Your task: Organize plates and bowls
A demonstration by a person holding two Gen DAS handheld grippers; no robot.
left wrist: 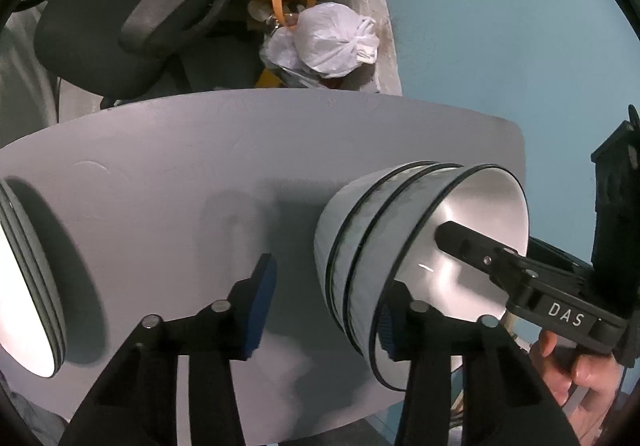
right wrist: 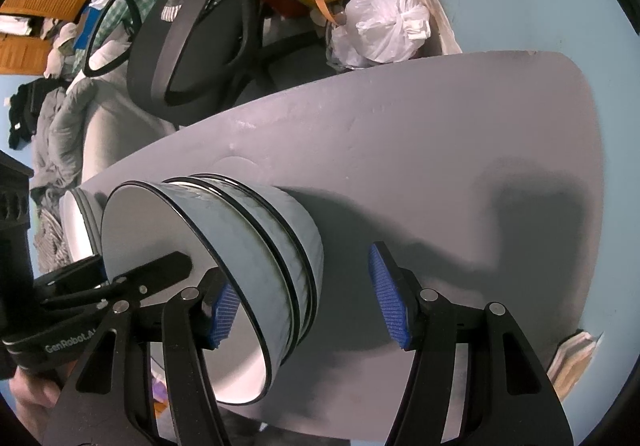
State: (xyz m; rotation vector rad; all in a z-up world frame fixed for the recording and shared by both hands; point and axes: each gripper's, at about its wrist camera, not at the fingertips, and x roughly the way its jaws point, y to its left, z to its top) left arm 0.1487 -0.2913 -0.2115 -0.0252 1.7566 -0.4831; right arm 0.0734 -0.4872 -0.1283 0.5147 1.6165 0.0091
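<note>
A stack of bowls (left wrist: pixel 400 246) stands on the surface (left wrist: pixel 200 166), near its right end in the left wrist view. A stack of plates (left wrist: pixel 28 278) lies on the same surface, well apart at the left edge of that view. Behind the surface stands an office chair (left wrist: pixel 132 18), and to its right a tied plastic bag (left wrist: pixel 336 38) rests among other bags. In the right wrist view the plates show just behind the bowls.

Both tongs (left wrist: pixel 324 302) (right wrist: pixel 308 310) angled down (jaws parted).
</note>
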